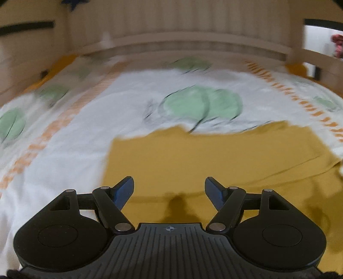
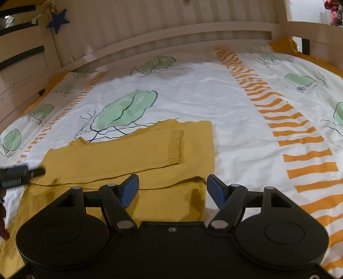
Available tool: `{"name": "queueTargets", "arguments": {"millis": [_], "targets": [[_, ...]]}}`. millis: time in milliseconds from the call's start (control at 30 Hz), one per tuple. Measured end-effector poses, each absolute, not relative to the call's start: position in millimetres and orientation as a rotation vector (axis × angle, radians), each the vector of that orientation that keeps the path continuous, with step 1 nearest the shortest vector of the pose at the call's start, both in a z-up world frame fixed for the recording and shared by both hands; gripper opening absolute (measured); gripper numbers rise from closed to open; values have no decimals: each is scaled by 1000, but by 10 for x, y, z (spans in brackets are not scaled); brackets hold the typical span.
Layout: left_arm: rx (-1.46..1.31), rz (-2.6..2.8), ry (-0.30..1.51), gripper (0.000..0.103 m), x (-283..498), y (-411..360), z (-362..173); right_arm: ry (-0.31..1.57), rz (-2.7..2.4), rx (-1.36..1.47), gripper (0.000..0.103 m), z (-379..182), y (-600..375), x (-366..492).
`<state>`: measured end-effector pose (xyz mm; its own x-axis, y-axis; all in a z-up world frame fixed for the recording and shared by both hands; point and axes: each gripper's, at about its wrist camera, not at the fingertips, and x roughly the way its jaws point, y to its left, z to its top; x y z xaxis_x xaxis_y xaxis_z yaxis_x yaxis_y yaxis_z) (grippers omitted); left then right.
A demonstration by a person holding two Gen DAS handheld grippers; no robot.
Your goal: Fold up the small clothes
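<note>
Mustard sweater (image 2: 133, 154) lies flat on bed cover (image 2: 214, 96), partly folded; one sleeve (image 2: 150, 150) laid across body, cuff pointing toward right edge of sweater. Right gripper (image 2: 172, 188) hovers over near edge of sweater, jaws apart, nothing between them. Left gripper (image 1: 169, 191) above near part of sweater, jaws apart, empty. Wooden bed frame (image 2: 171, 32) beyond sweater, blue star (image 2: 58, 20) hanging on frame, far left of sweater.
</note>
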<state>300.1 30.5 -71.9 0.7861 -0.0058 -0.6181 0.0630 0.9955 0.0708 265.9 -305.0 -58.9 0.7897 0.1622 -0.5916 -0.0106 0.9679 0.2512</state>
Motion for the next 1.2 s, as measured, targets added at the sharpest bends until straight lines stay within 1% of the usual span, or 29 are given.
{"name": "queueTargets", "arguments": {"millis": [267,367,433,533,800,1067,1100,1133,1167,1200], "targets": [[39,19,697,72,2942,680,-1110,595,135,200,73,-650,-2893,2640],[8,20,686,75,2917,717,-1158,582,152,186,73,-684,-2831,2637],[9,23,681,79,2908,721,-1215,577,158,190,71,-718,-2800,2645],[5,31,680,81,2916,723,-1240,586,160,206,63,-774,-2755,2686],[-4,31,679,82,2905,731,-1279,594,86,203,63,-729,-2784,3006],[-4,31,680,82,2906,732,-1278,684,38,230,61,-895,-2843,3435],[-3,32,681,82,2911,730,-1278,699,39,239,55,-923,-2841,3462],[-4,31,680,82,2912,730,-1278,714,34,248,46,-946,-2838,3482],[-3,32,681,82,2913,727,-1276,719,23,254,41,-954,-2830,3487],[-4,31,681,82,2911,730,-1278,720,20,262,21,-946,-2816,3483]]}}
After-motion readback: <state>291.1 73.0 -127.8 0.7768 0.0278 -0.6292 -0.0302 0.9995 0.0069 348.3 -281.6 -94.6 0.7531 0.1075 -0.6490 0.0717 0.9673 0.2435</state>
